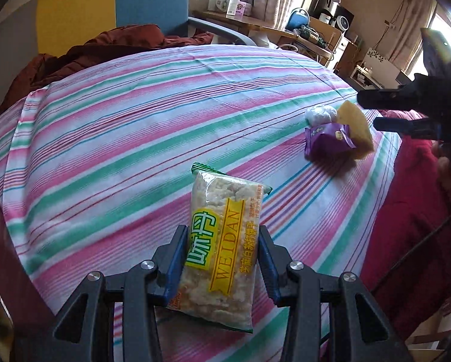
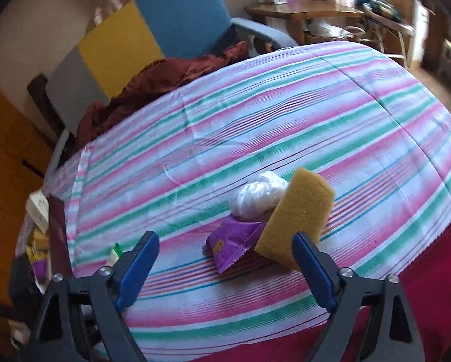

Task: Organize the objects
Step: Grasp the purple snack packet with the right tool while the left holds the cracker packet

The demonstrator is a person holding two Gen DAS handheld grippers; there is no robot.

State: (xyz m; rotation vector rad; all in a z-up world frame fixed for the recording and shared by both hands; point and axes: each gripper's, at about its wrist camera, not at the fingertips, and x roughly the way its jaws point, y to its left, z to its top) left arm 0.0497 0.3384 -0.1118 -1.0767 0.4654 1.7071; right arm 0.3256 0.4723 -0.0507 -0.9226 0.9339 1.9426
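The cracker packet (image 1: 222, 241) is clamped in the left hand-held gripper (image 1: 222, 259) above the striped bed (image 1: 111, 138), so it seems in transit toward the far group of sponge (image 2: 298, 214), purple packet (image 2: 234, 241) and white bag (image 2: 258, 194), which lies before the released right hand-held gripper (image 2: 225, 268).

A bed (image 1: 135, 114) with a striped sheet fills the room. At twelve o'clock stands a blue and yellow chair (image 1: 120, 3). A wooden desk (image 1: 234, 19) and bright window (image 1: 445, 30) are at two o'clock.

Cracker packet (image 1: 219, 250) sides hidden by pads, purple packet (image 2: 233, 241) print blurred
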